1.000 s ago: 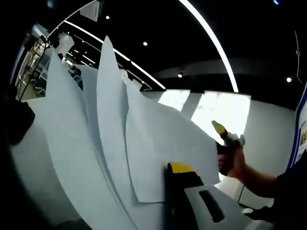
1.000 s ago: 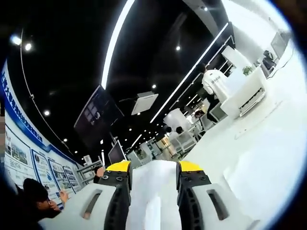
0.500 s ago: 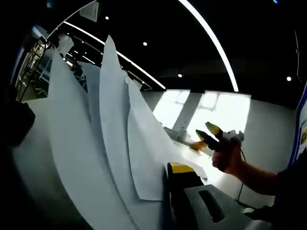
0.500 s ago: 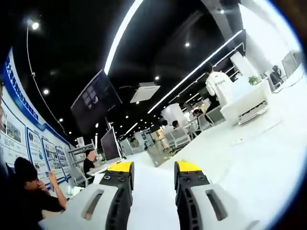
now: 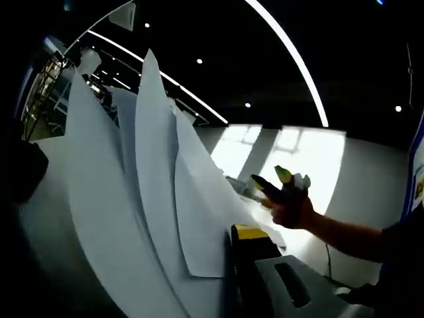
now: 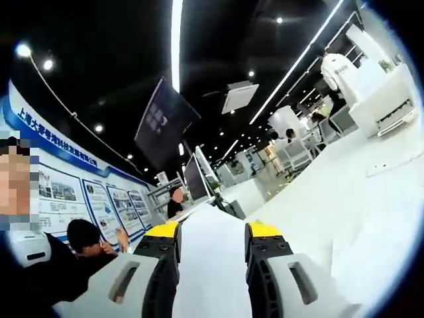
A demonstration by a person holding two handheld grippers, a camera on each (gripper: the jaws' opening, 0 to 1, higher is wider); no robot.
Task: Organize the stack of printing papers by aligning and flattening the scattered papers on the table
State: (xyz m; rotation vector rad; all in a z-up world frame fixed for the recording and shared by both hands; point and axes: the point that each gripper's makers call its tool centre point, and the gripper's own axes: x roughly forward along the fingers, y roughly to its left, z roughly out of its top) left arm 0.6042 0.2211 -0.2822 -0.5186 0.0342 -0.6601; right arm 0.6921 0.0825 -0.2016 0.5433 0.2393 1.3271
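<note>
Right gripper (image 5: 273, 185) now nearer papers (image 5: 159, 199).

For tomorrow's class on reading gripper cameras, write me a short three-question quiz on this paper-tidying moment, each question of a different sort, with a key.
1. True or false: in the left gripper view, the paper sheets lie flat and squared up.
2. Multiple choice: in the left gripper view, what does the person's hand hold? A) a pen B) the right gripper C) a stapler
3. Fill in: in the right gripper view, the colour of the tips of the right gripper's fingers is ____.

Key: 1 false, the sheets stand up fanned apart beside the left gripper; 2 B; 3 yellow.
</note>
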